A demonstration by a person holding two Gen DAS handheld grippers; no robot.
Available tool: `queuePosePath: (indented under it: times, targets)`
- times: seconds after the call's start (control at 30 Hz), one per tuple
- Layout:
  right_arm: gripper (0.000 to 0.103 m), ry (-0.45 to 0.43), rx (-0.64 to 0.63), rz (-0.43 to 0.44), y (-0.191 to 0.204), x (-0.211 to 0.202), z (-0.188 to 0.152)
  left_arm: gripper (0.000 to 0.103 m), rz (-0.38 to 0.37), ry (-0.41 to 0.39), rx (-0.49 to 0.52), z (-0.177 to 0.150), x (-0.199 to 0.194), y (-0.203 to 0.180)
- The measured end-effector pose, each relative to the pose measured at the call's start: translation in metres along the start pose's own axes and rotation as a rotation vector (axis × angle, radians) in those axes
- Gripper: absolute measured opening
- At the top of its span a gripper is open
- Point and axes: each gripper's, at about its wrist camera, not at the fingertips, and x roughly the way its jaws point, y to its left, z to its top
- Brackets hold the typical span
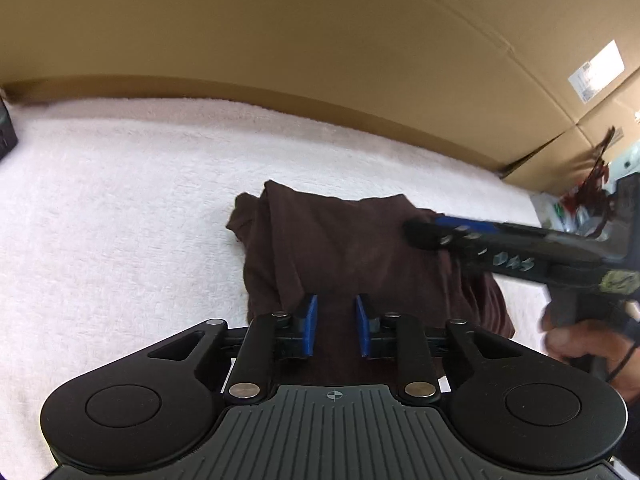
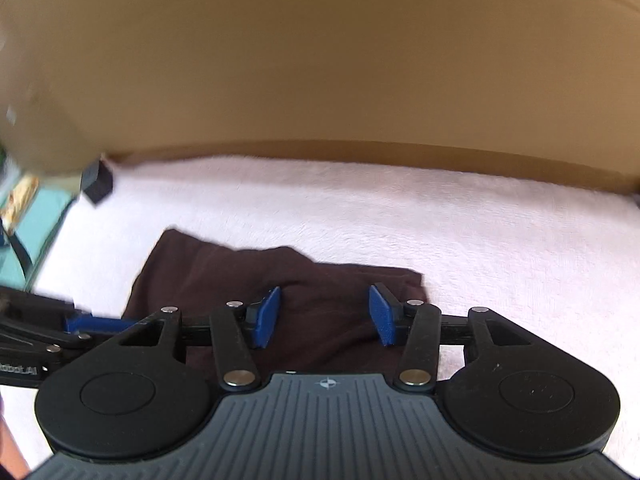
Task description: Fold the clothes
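Dark garment (image 2: 248, 280) lies beneath both parted, empty grippers.

Left gripper (image 1: 337, 326) slightly parted, right gripper (image 2: 326, 316) half-spread, both empty
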Motion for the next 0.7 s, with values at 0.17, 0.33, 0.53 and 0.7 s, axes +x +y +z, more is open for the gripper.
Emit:
queuePosePath:
  times: [0.17, 0.33, 0.53, 0.7]
  targets:
    - [0.031, -0.086, 0.131, -0.041, -0.024, -0.033, 0.006, 0.05, 0.199, -0.057, 0.057, 0.007, -0.027, -0.015]
    - [0.028, -0.056, 0.035, 0.002, -0.005, -0.03, 0.006, 0.059, 0.005, -0.106, 0.0, 0.032, -0.021, -0.032]
    - [0.008, 0.003, 0.028, -0.065, -0.013, 0.009, -0.002, 0.035, 0.003, -0.023, 0.0, 0.031, 0.036, -0.019]
    - [0.004, -0.035, 0.081, -0.174, -0.044, -0.011, 0.008, 0.004, 0.071, 0.007, -0.099, 0.04, 0.027, 0.01]
